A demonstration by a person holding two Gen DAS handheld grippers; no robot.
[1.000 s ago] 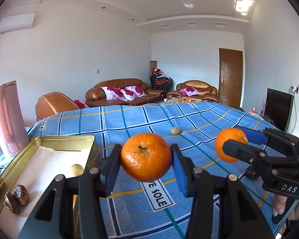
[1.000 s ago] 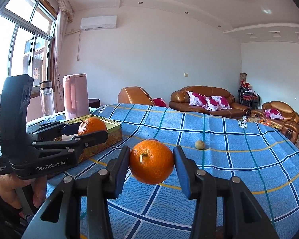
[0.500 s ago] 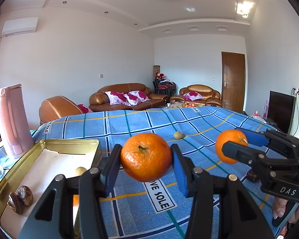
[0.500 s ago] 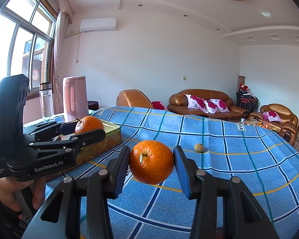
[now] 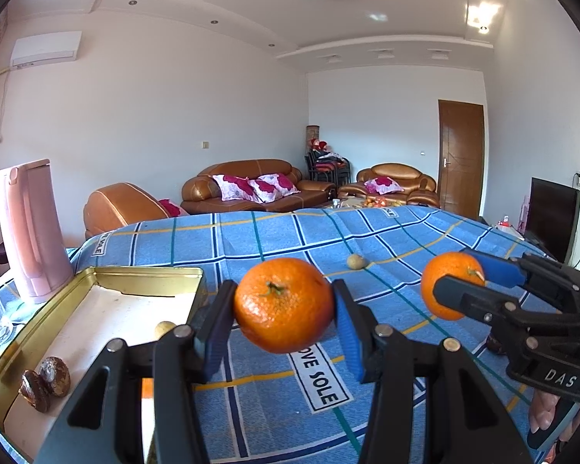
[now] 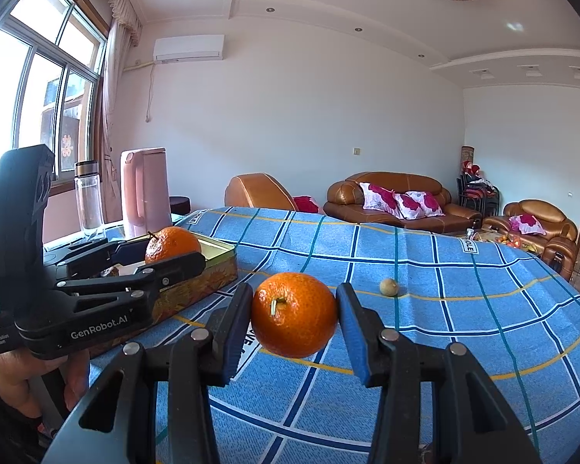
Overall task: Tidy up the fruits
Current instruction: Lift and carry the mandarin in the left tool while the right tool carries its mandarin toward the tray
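Note:
My left gripper (image 5: 284,311) is shut on an orange mandarin (image 5: 283,309), held above the blue checked tablecloth next to the gold tin tray (image 5: 143,275). My right gripper (image 6: 294,315) is shut on a second mandarin (image 6: 293,314), also held in the air. Each gripper shows in the other's view: the right one (image 5: 454,284) at the right, the left one (image 6: 170,249) over the tray's near edge. The tray holds a small pale fruit (image 5: 164,328), two brown walnut-like pieces (image 5: 46,381) and something orange, mostly hidden. A small pale fruit (image 5: 356,261) lies on the cloth.
A pink kettle (image 5: 31,232) and a clear bottle (image 6: 89,197) stand behind the tray at the table's left edge. A small dark fruit (image 5: 495,344) lies on the cloth under the right gripper. Sofas stand beyond the table's far edge.
Both grippers have lifted slightly and drifted left with their mandarins still held. The tray now sits nearer the middle of the left wrist view.

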